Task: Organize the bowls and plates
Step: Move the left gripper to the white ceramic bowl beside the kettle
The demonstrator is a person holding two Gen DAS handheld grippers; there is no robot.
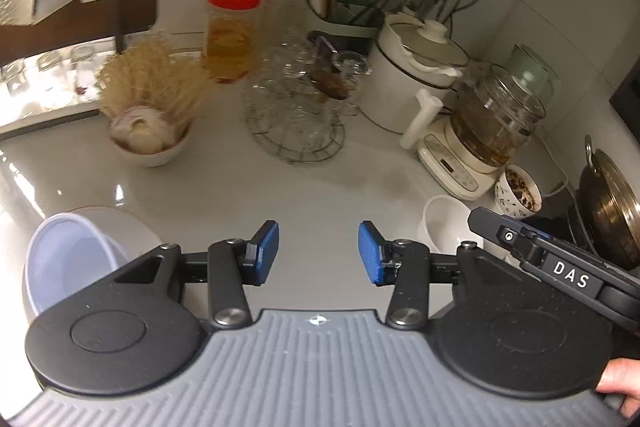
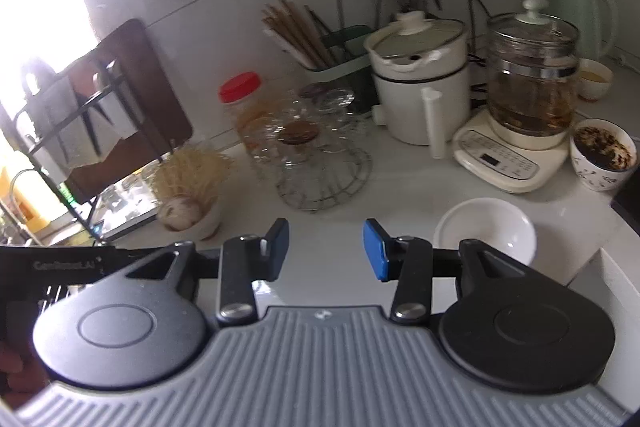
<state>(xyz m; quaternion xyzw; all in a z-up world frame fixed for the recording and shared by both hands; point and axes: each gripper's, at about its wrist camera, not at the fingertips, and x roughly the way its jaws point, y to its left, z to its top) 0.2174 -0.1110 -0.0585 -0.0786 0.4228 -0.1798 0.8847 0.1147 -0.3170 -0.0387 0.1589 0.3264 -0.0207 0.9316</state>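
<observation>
A pale blue plastic bowl (image 1: 68, 259) sits nested in a white bowl (image 1: 132, 227) at the near left of the white counter, just left of my left gripper (image 1: 318, 253), which is open and empty. A white bowl (image 1: 444, 227) stands near right; it also shows in the right wrist view (image 2: 486, 231), right of my right gripper (image 2: 326, 251), open and empty above the counter. A small bowl with garlic and dry noodles (image 1: 148, 135) stands farther left, also in the right wrist view (image 2: 192, 215). My right gripper's body (image 1: 560, 267) shows at the left view's right edge.
A wire stand of glass cups (image 1: 300, 107), a red-lidded jar (image 1: 232, 31), a white cooker pot (image 1: 416, 83), a glass kettle on its base (image 1: 488, 131), a cup of tea leaves (image 1: 520, 191) and a wok (image 1: 608, 203) line the back and right. A dish rack (image 2: 80, 131) stands left.
</observation>
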